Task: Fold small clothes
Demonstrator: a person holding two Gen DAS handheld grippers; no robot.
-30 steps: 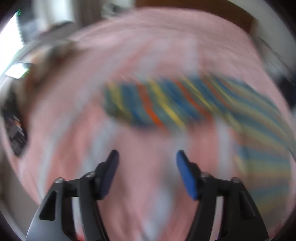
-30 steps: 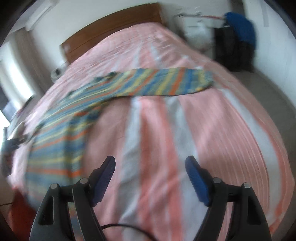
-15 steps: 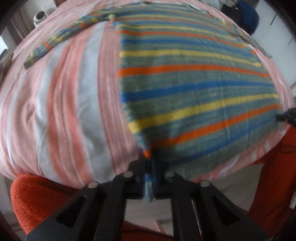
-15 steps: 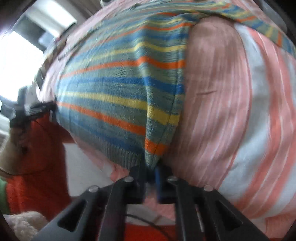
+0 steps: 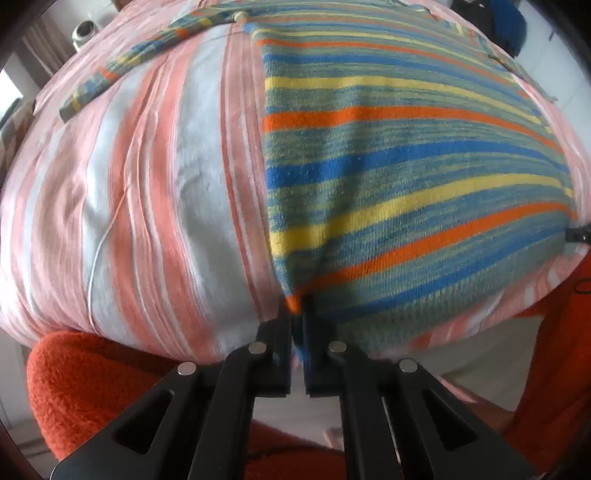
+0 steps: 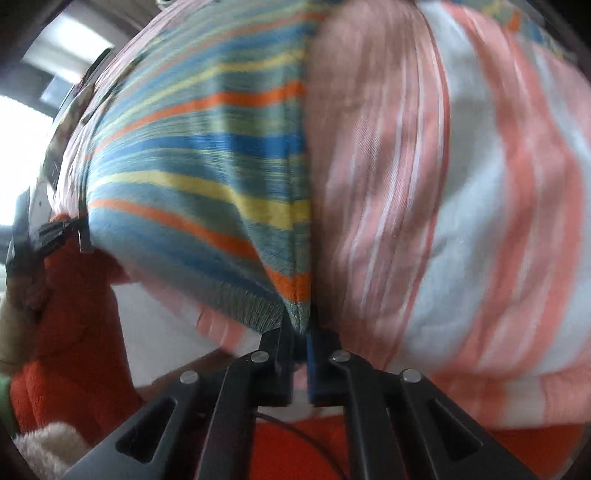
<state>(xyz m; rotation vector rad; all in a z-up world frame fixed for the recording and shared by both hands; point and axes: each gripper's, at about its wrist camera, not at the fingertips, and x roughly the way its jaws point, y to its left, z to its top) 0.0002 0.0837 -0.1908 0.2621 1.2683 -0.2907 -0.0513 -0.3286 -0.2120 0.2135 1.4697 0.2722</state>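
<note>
A striped knit sweater in grey-green, blue, yellow and orange lies flat on a bed, its near hem at the bed's front edge. One sleeve stretches out to the far left. My left gripper is shut on the sweater's near left hem corner. In the right wrist view the sweater fills the left half, and my right gripper is shut on its near right hem corner. The other gripper shows at the left edge of that view.
The bed has a pink, coral and white striped cover. The person's fuzzy orange clothing is close below both grippers. A blue item stands at the far right beyond the bed.
One second ago both grippers were open above the bed. Half a second ago they were shut on the hem corners; they have since moved little, holding the corners at the front edge.
</note>
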